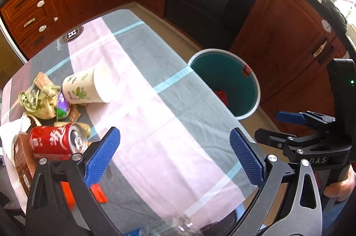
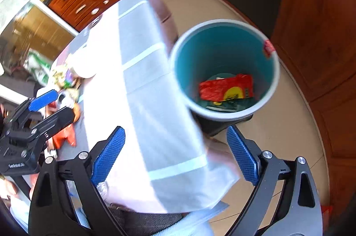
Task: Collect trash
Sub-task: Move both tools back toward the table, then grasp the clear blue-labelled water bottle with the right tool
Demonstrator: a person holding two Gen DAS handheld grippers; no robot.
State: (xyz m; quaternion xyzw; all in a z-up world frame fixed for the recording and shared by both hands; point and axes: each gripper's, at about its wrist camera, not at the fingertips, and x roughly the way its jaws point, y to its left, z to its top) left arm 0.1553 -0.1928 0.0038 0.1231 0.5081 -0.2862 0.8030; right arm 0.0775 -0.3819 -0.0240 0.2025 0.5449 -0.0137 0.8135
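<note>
A teal-lined bin stands on the floor by the table's right edge; in the right wrist view the bin holds a red wrapper. On the table at left lie a red can, a white paper cup on its side, green and purple wrappers and a brown carton. My left gripper is open and empty above the cloth. My right gripper is open and empty, above the table edge near the bin; it also shows in the left wrist view.
A checked cloth covers the table. An orange scrap and a clear plastic bottle lie at the near edge. Wooden cabinets and a black oven line the walls behind the bin.
</note>
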